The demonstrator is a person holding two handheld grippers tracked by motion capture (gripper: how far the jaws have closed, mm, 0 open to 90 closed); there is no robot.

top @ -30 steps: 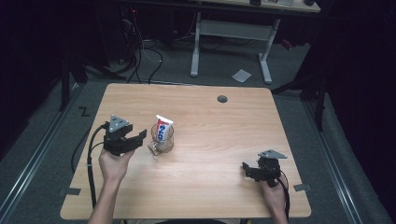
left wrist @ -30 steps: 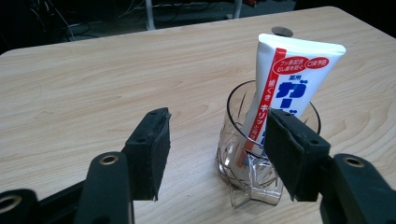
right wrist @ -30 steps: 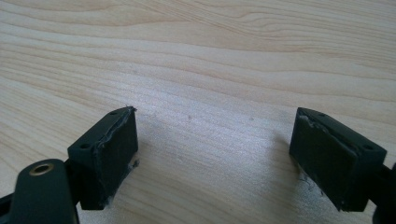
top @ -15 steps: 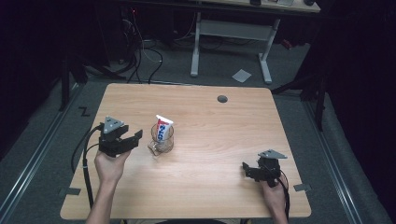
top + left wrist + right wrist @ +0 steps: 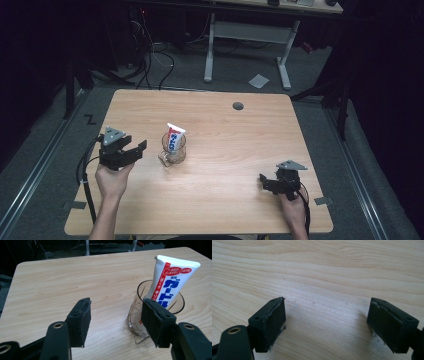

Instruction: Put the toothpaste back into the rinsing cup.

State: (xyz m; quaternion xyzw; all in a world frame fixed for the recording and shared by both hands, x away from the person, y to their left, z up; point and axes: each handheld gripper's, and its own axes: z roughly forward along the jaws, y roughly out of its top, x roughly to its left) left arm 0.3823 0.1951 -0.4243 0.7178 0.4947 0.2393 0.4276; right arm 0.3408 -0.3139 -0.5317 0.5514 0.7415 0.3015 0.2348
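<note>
A clear glass cup point(image 5: 173, 148) stands upright near the middle of the wooden counter point(image 5: 240, 200), a little toward the person's left, with a white toothpaste tube point(image 5: 173, 138) leaning inside it, its flat crimped end sticking up above the rim. The left claw point(image 5: 134, 149) hovers just beside the cup, apart from it, its jaws spread with nothing between them; in the left gripper view the cup point(image 5: 140, 322) sits partly behind the right-hand pad rather than in the gap, so the claw is not lined up on it. The right claw point(image 5: 264, 181) rests low over bare wood near the front right corner, well apart from the cup, its jaws also spread and empty. The glass is likely stiff, smooth and slippery, and breakable if knocked over or squeezed hard; a grip across the wall below the rim seems safest, with moderate pressure. The tube point(image 5: 172, 282) looks light and soft, so it would dent under a pinch; the flat top end is probably the best place to take it, pulling straight up so the cup does not tip. Nothing stands between the left claw and the cup. A small round hole point(image 5: 238, 105) lies in the counter toward the far side, out of the way.
</note>
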